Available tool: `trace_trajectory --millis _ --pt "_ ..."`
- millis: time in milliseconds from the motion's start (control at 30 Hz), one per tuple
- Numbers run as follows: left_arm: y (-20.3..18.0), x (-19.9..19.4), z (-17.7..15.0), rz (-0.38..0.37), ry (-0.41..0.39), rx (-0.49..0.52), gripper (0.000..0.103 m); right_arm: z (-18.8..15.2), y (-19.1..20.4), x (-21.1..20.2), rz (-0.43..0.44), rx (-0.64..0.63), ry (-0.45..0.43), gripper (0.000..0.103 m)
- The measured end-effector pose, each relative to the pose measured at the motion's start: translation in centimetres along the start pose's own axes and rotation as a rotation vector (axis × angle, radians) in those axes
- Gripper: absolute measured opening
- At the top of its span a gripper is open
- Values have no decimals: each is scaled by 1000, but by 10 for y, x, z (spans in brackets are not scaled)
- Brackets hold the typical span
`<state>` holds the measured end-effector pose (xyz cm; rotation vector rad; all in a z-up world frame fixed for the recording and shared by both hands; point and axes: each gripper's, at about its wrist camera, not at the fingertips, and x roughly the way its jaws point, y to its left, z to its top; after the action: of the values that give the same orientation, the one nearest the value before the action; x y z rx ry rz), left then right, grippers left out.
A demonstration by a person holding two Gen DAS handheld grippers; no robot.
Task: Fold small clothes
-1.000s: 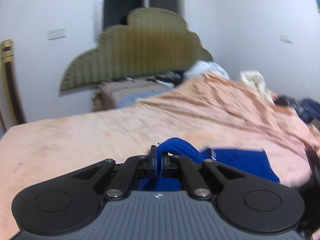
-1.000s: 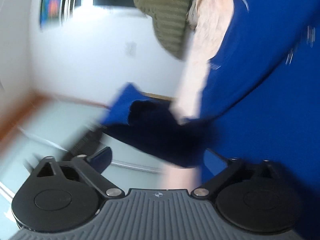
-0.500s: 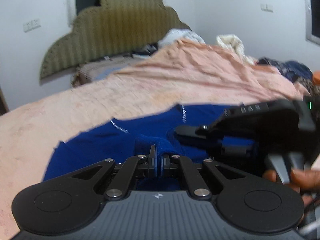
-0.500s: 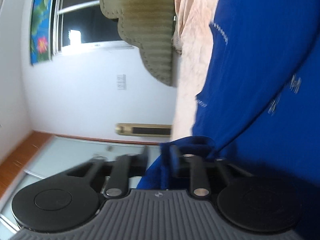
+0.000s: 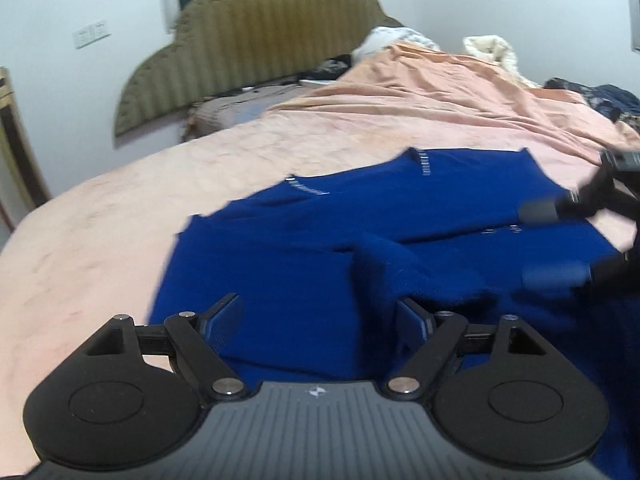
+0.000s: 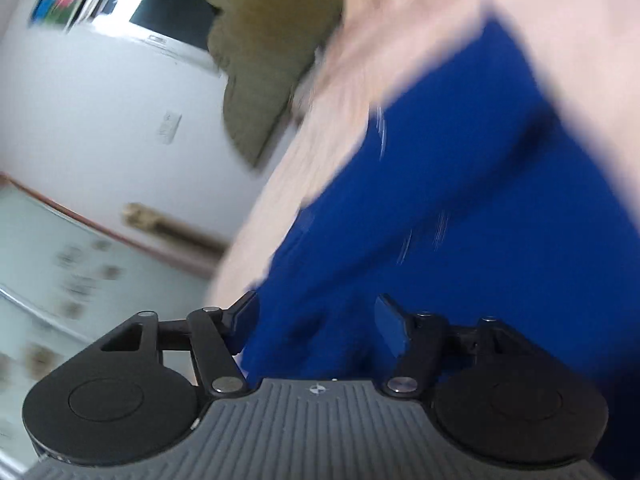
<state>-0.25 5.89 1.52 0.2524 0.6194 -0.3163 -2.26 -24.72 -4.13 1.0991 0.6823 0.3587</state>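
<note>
A royal-blue garment point(image 5: 320, 240) lies spread on the pink bed cover point(image 5: 100, 220), with a raised fold near its front middle. My left gripper point(image 5: 318, 316) is open just above the garment's near edge, holding nothing. My right gripper point(image 5: 556, 240) shows at the right of the left wrist view, open over the garment's right side. In the tilted, blurred right wrist view the right gripper point(image 6: 316, 320) is open, with the blue garment point(image 6: 460, 220) right in front of its fingers.
An olive scalloped headboard point(image 5: 256, 40) stands against the white wall. Rumpled orange-pink bedding point(image 5: 440, 92), white cloth point(image 5: 488, 48) and dark clothes point(image 5: 600, 96) pile at the far right. A wooden frame point(image 5: 12, 152) stands at the left.
Both grippers were shut on the blue garment half a second ago and have opened. The garment dropped and now lies spread on the bed. The right gripper has moved away to the right.
</note>
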Motion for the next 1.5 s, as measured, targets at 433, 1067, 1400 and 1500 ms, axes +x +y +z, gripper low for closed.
trace_trajectory --millis 433,1067,1400,1500 --pt "-3 -5 -4 -11 -27 32 82 -41 -3 53 2 225 26 63" --pt "24 -11 -18 62 35 -27 82 -51 -17 70 7 290 44 46" --pt "-29 8 -4 62 -49 206 82 0 17 86 -102 39 -13 10" --pt "-42 36 9 178 -90 243 82 34 76 106 -98 -164 12 10"
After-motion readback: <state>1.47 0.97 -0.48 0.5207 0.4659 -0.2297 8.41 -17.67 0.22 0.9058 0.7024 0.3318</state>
